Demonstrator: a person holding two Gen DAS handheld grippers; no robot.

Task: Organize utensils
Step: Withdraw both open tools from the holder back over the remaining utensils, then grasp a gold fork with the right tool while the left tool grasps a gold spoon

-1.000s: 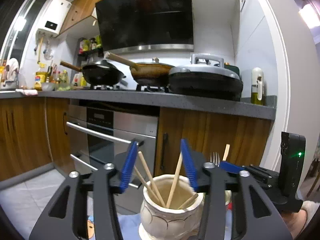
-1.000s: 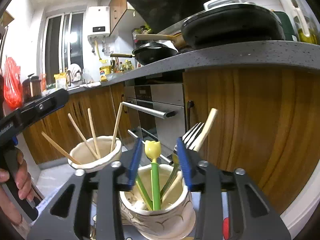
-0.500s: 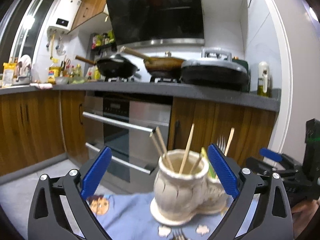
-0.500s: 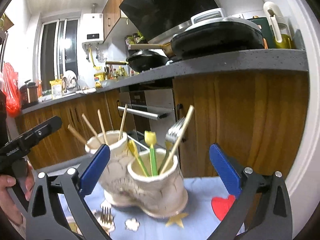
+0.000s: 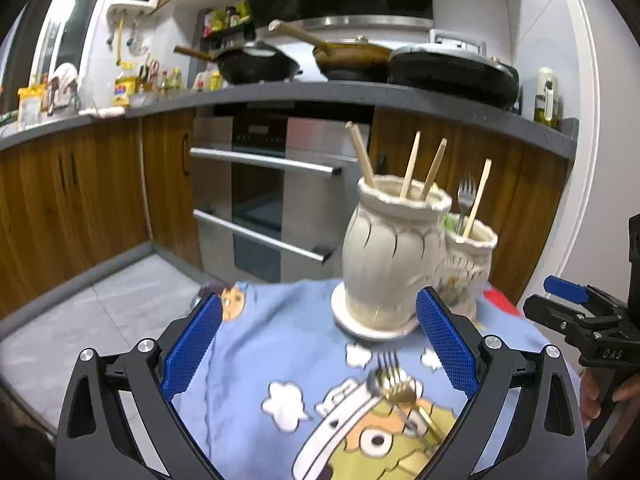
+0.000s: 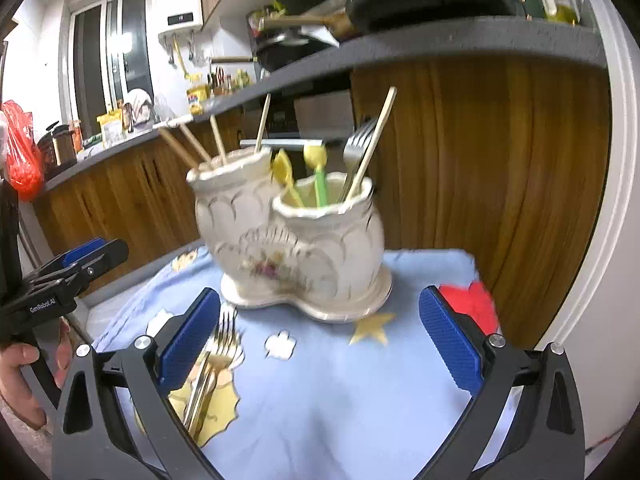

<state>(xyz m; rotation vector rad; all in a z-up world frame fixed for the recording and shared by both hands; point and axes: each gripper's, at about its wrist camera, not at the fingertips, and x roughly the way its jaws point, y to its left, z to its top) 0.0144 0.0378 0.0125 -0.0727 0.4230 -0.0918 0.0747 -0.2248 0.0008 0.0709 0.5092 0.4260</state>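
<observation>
Both grippers have been drawn back from the ceramic utensil holder (image 5: 404,256) since a second ago, when each was set close over one of its two pots; the holder is now seen whole, standing on its cream base on the blue cartoon tablecloth (image 5: 280,344). The left gripper (image 5: 318,340) is spread wide and holds nothing, and the right gripper (image 6: 320,338) is likewise wide and empty.

Wooden chopsticks (image 5: 410,164) are seen leaning in the taller pot. In the lower pot a steel fork (image 6: 358,148) and one more chopstick (image 6: 372,144) are stood upright. Only the right wrist view shows two yellow-headed utensils (image 6: 316,168) on green stems in that lower pot, along with a floral pattern on the holder's side; from the left view they are almost wholly hidden behind the taller pot.

Loose gold forks (image 5: 394,380) are laid on the cloth in front of the holder, between the left gripper's blue pads (image 5: 444,344). In the right wrist view their handles are partly covered by the left-hand finger (image 6: 188,340), and their number cannot be told because of blur.

Behind the table an oven (image 5: 260,196), wooden cabinets (image 5: 80,200) and a grey countertop (image 5: 320,92) with pans are seen.
</observation>
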